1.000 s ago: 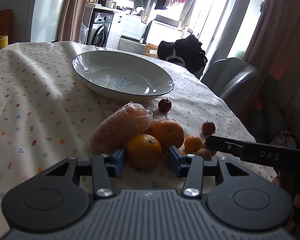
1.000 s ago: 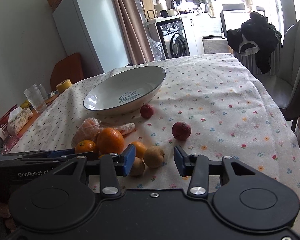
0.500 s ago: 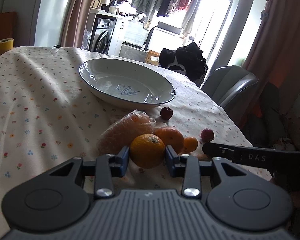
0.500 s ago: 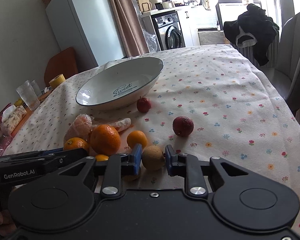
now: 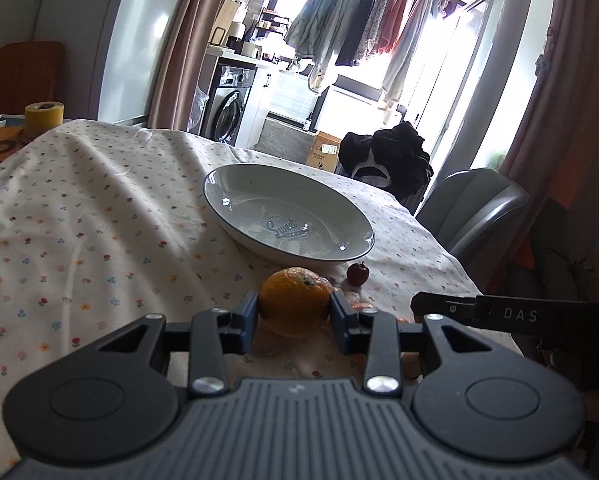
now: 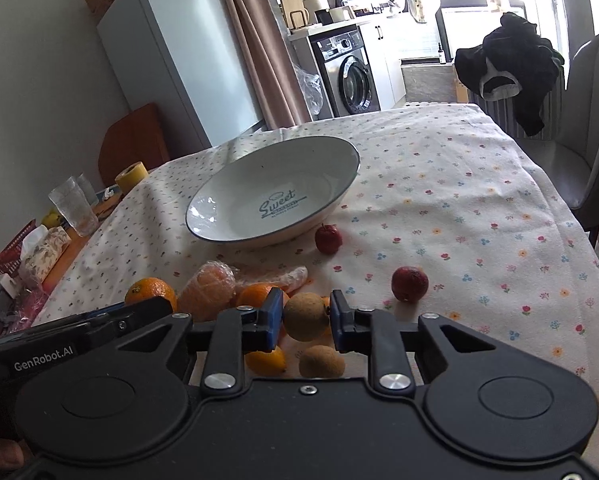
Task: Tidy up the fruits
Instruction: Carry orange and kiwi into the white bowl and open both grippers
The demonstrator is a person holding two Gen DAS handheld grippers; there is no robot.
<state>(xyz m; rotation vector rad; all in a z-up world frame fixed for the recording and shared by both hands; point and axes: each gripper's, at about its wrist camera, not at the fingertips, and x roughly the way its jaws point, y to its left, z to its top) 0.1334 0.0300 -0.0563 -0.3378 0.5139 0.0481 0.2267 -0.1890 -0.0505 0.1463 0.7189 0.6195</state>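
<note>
My left gripper [image 5: 294, 314] is shut on an orange [image 5: 295, 300], held off the flowered cloth short of the white "Sweet" dish [image 5: 235, 184]. My right gripper [image 6: 305, 316] is shut on a small tan round fruit [image 6: 305, 316], lifted above the fruit pile. Below it lie a second tan fruit [image 6: 321, 362], a small orange one [image 6: 265, 362], a larger orange [image 6: 255, 294] and plastic-wrapped fruit [image 6: 209, 284]. The held orange [image 6: 149, 288] shows at the left of that view. Two red fruits [image 6: 409, 283] [image 6: 328, 238] lie near the dish [image 6: 339, 148].
A yellow tape roll [image 5: 43, 118], glasses [image 6: 73, 206] and packets stand at the table's far left end. A grey chair [image 5: 475, 212] with dark clothing [image 5: 387, 160] sits beyond the right edge. Flowered cloth [image 6: 479, 200] stretches to the right of the dish.
Both grippers have shut on their fruit, the left on the orange and the right on the tan fruit, and both have lifted them off the cloth toward the dish.
</note>
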